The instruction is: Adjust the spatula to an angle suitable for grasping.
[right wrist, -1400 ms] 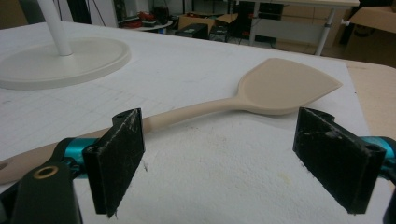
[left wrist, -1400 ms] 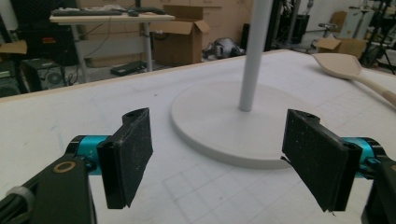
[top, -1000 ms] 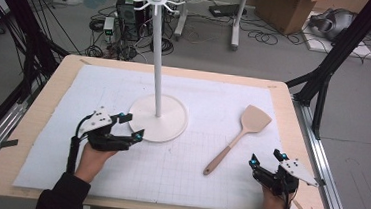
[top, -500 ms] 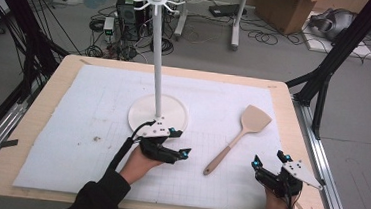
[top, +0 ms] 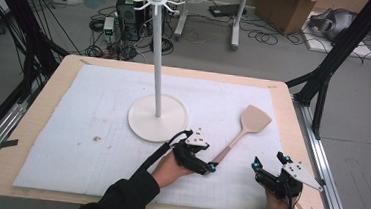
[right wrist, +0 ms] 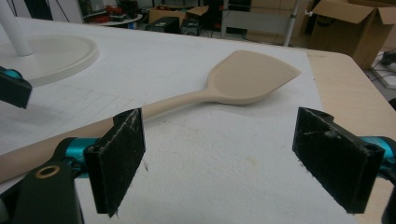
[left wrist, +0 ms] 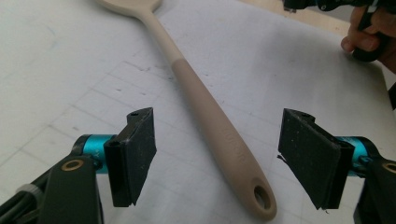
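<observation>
A beige spatula (top: pixel 244 130) lies flat on the white mat, blade toward the far right, handle toward me. Its handle end with a hanging hole (left wrist: pixel 260 198) lies between the wide-apart jaws of my left gripper (top: pixel 207 167), which is open just above it and not touching. In the left gripper view the handle (left wrist: pixel 210 121) runs up and away. My right gripper (top: pixel 263 172) is open near the front right edge, with nothing between its jaws. In the right gripper view the spatula blade (right wrist: pixel 252 77) lies ahead.
A white hook stand (top: pixel 159 77) rises from a round base (top: pixel 144 121) at the middle of the white mat (top: pixel 81 126). The wooden table edge (top: pixel 302 128) runs along the right. Cables, boxes and a black frame surround the table on the floor.
My left gripper has travelled from the left side of the mat rightward, past the stand's base, to the spatula's handle end. The right gripper has barely moved.
</observation>
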Action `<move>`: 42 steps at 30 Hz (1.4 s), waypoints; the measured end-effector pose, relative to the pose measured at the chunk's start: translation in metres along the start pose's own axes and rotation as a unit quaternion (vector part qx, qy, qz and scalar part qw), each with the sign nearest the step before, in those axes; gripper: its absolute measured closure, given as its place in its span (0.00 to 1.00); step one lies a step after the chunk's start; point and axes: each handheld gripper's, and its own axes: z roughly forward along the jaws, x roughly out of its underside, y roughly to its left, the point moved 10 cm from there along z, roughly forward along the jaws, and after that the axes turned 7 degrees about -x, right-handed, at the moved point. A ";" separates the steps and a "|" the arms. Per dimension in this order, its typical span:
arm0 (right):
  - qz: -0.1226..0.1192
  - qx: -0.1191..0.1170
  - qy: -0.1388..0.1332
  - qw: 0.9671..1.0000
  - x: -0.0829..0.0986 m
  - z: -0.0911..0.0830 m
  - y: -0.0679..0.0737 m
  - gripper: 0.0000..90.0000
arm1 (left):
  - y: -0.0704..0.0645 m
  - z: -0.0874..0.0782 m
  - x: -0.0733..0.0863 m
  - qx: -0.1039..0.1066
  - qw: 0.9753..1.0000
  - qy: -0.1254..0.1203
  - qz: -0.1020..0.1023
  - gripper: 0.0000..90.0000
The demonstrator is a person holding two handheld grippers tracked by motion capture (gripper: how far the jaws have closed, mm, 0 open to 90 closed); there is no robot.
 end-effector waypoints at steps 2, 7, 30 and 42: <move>-0.003 0.000 0.001 1.000 0.000 0.000 -0.001 0.18 | -0.004 0.007 0.000 0.000 1.000 0.011 0.004 0.32; 0.007 -0.003 -0.004 1.000 0.000 -0.001 -0.001 0.18 | -0.004 0.019 0.000 -0.027 0.999 0.024 0.003 0.39; 0.018 -0.005 -0.010 1.000 -0.001 -0.005 0.000 0.19 | -0.005 0.027 0.007 -0.080 0.994 0.076 -0.014 0.71; 0.013 -0.007 -0.008 1.000 0.001 -0.002 0.000 0.19 | 0.009 0.013 0.012 -0.064 0.994 0.088 -0.005 0.75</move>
